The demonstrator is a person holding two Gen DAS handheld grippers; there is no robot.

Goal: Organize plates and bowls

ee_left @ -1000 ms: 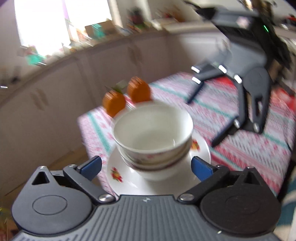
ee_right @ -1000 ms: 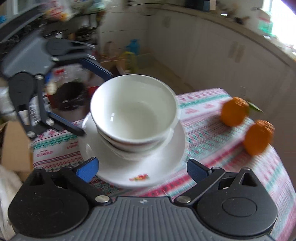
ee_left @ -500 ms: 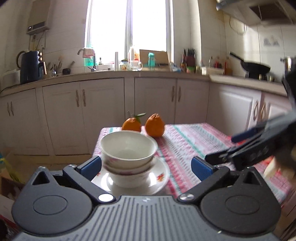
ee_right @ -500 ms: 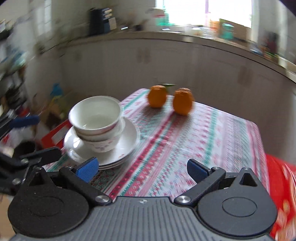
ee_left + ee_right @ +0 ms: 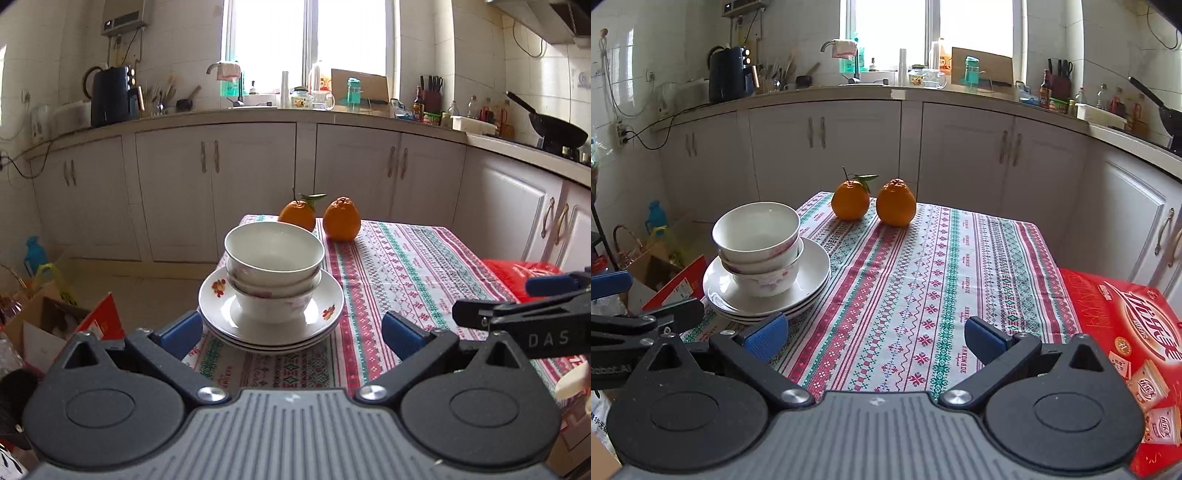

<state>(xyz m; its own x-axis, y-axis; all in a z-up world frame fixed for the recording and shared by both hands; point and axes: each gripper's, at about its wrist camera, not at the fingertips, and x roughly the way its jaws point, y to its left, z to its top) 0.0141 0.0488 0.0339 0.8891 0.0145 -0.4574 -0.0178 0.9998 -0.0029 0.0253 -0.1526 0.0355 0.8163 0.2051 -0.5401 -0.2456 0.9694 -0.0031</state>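
Two white floral-print ceramic bowls (image 5: pixel 272 266) are seen nested on a stack of white flower-decorated plates (image 5: pixel 271 314), near the left edge of the worktop (image 5: pixel 923 280) under its striped patterned cloth. Two oranges (image 5: pixel 873 201) lie beyond the stack. Left tool (image 5: pixel 291 330) and right tool (image 5: pixel 873 338) are both held spread, empty, short of the stack. Risk judged: the edge-side stack could be nudged off, or the upper bowl tipped, by a careless approach.

Clothed table (image 5: pixel 923 295): plates (image 5: pixel 812 280), oranges (image 5: pixel 850 201), box (image 5: pixel 1126 332)
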